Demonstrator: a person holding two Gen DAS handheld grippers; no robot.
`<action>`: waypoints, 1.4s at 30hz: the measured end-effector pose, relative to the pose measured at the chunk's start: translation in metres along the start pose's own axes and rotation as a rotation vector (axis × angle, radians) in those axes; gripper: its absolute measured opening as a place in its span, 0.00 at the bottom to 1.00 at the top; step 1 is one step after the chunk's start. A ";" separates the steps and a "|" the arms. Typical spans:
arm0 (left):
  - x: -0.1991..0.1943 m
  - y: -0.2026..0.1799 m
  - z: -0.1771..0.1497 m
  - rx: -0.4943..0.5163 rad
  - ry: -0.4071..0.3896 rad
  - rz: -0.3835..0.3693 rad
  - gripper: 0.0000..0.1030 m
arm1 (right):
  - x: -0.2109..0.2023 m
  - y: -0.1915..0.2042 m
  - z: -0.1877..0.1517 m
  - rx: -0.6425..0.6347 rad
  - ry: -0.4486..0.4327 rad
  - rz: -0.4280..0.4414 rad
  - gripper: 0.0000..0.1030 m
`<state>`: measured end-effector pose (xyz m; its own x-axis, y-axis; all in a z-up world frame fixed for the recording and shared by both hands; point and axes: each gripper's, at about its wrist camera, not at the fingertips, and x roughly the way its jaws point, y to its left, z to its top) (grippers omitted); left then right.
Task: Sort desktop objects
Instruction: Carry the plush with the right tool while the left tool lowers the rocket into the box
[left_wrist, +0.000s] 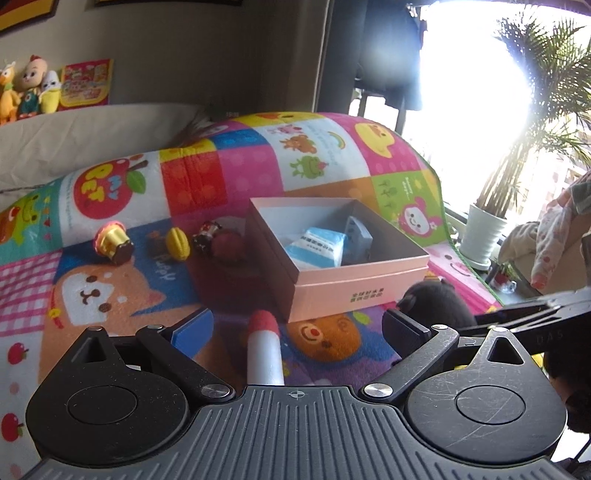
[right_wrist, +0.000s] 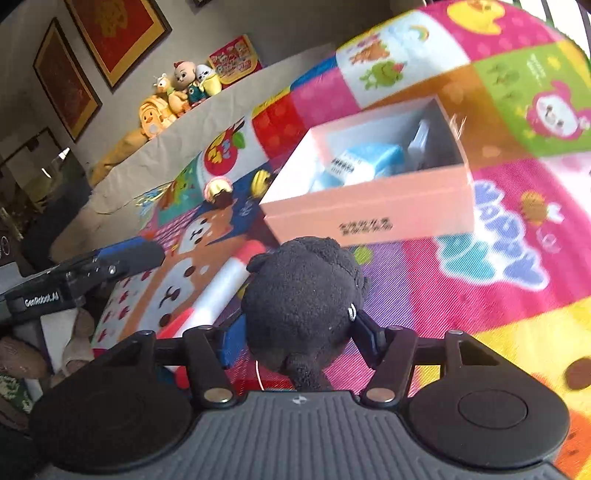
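Just short of the open pink cardboard box (right_wrist: 373, 206), the right hand-held gripper (right_wrist: 301, 339) clenches a round black plush toy (right_wrist: 303, 306); its soft, squashy body could slip free before clearing the near wall. The left hand-held gripper (left_wrist: 295, 328) gapes, holding nothing.

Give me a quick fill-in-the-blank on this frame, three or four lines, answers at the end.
1. The right hand-held gripper is closed on a ____ plush toy.
2. The pink box has no ____ on it.
3. Between the open fingers of the left hand-held gripper lies a white marker with a ____ cap.
4. The blue-and-white packet sits ____ the box.

Answers: black; lid; red; inside
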<state>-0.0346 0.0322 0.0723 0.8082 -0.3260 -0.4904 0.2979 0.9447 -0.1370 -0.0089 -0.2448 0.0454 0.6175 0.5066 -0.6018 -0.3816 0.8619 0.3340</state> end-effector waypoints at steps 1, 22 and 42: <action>0.002 -0.002 -0.003 0.005 0.010 -0.006 0.98 | -0.005 0.002 0.002 -0.056 -0.002 -0.050 0.59; 0.011 0.011 -0.025 -0.044 0.080 0.023 0.98 | 0.007 0.067 -0.036 -0.586 -0.132 -0.287 0.89; 0.035 -0.010 -0.050 0.062 0.163 0.109 0.67 | 0.021 0.035 -0.023 -0.296 -0.053 -0.239 0.65</action>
<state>-0.0344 0.0130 0.0136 0.7458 -0.2071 -0.6331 0.2481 0.9684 -0.0245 -0.0255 -0.2047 0.0278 0.7446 0.2990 -0.5968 -0.3997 0.9158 -0.0399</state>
